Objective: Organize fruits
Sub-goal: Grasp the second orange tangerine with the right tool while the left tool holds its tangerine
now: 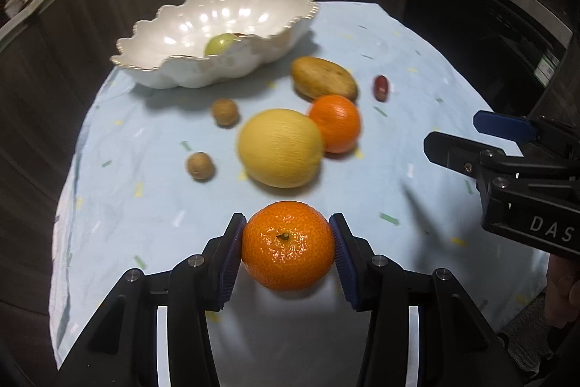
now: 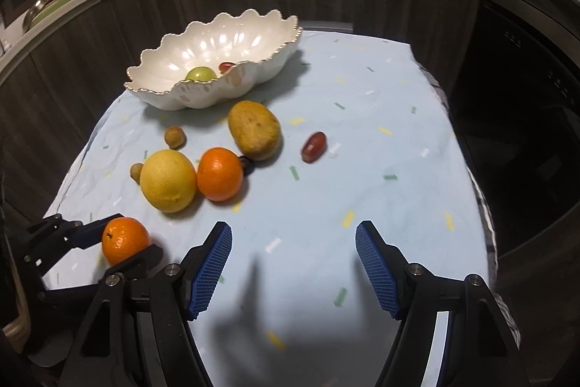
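The left claw [image 1: 287,243] squeezes a small orange [image 1: 287,245] between its two blue pads, one pad on each side. The orange is near the front edge of the counter [image 1: 417,68], which has a light blue cloth on it. I cannot tell if the orange touches the cloth.

The right claw [image 2: 293,265] is wide open. Nothing is between its pads, only blue cloth below.

More fruit lies in the middle of the counter. A big yellow fruit [image 2: 168,180] touches another orange [image 2: 220,173]. Behind them sits a brown fruit [image 2: 255,129]. A red grape [image 2: 313,142] lies alone, off to the right. Two little brown round fruits [image 1: 224,111] lie on the left.

A white wavy bowl [image 2: 170,97] stands at the back. Inside it are a green fruit [image 2: 201,74] and something small and red [image 2: 226,66].
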